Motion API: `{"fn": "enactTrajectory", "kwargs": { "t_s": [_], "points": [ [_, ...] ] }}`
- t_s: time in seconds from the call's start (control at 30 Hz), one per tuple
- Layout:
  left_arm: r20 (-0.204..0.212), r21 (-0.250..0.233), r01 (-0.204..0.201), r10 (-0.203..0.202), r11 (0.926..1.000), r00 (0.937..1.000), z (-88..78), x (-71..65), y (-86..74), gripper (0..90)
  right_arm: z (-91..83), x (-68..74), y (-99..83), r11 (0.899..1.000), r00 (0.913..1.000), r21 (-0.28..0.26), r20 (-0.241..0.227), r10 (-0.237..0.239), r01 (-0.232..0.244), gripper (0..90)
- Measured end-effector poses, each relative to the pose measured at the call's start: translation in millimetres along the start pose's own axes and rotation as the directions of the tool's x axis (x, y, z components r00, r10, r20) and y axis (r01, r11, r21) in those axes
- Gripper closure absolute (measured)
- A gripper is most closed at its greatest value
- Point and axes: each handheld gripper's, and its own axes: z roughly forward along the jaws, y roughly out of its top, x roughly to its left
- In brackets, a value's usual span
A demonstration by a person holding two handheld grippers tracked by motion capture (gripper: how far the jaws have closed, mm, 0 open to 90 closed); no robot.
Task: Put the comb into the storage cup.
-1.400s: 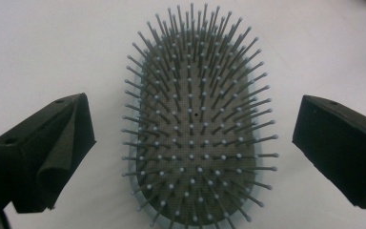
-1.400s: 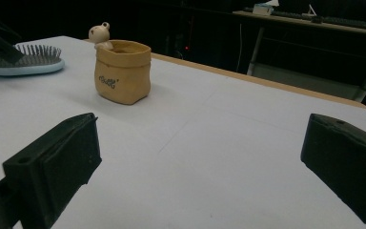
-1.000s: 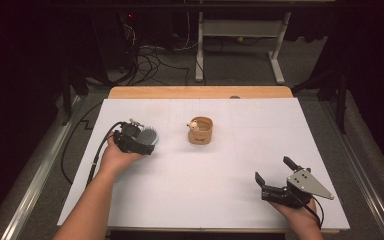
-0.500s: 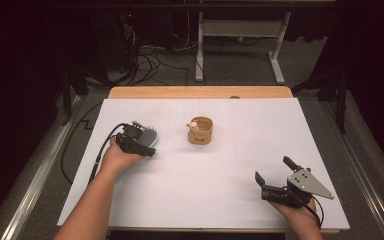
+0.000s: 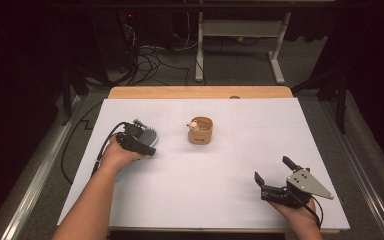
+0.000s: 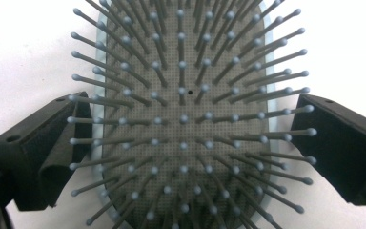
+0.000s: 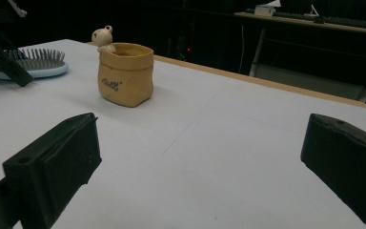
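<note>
The left claw (image 6: 183, 143) hangs over a hairbrush (image 6: 181, 86) at the left of the white counter (image 5: 210, 190), its jaws spread wide on either side of the bristled head without touching the pale blue rim. The brush lies bristles up. At the near right, the right claw (image 5: 272, 172) rests low over the counter, jaws wide apart with nothing between them. A small tan pot (image 5: 200, 131) with a little pale figure on its rim stands mid-counter, well apart from both claws.
</note>
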Motion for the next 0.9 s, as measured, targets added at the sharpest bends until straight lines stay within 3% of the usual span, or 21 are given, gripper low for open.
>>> {"fn": "enactTrajectory", "kwargs": {
  "t_s": [0.37, 0.57, 0.67, 0.9],
  "points": [
    [-0.02, 0.0, 0.006, -0.006, 1.0, 0.9998, 0.6, -1.8, 0.3, 3.9, -0.5, -0.4, 0.1, 1.0, 1.0, -0.001, 0.004, 0.0, 0.0, 0.2],
    [-0.009, -0.005, 0.006, -0.006, 1.0, 0.9999, -2.1, -3.2, 0.2, 10.2, 0.0, -0.2, 0.1, 1.0, 1.0, 0.002, 0.009, -0.001, 0.001, 0.2],
    [-0.001, -0.01, -0.003, 0.003, 0.9999, 1.0, -4.5, -4.1, 0.3, 17.8, -0.1, 0.2, 0.3, 1.0, 0.9999, 0.0, 0.01, -0.003, 0.003, 0.2],
    [-0.003, -0.011, -0.005, 0.005, 0.9999, 1.0, -4.5, -4.7, -0.1, 19.6, -0.5, 0.2, 0.3, 1.0, 0.9999, 0.0, 0.01, -0.004, 0.004, 0.2]
  ]
}}
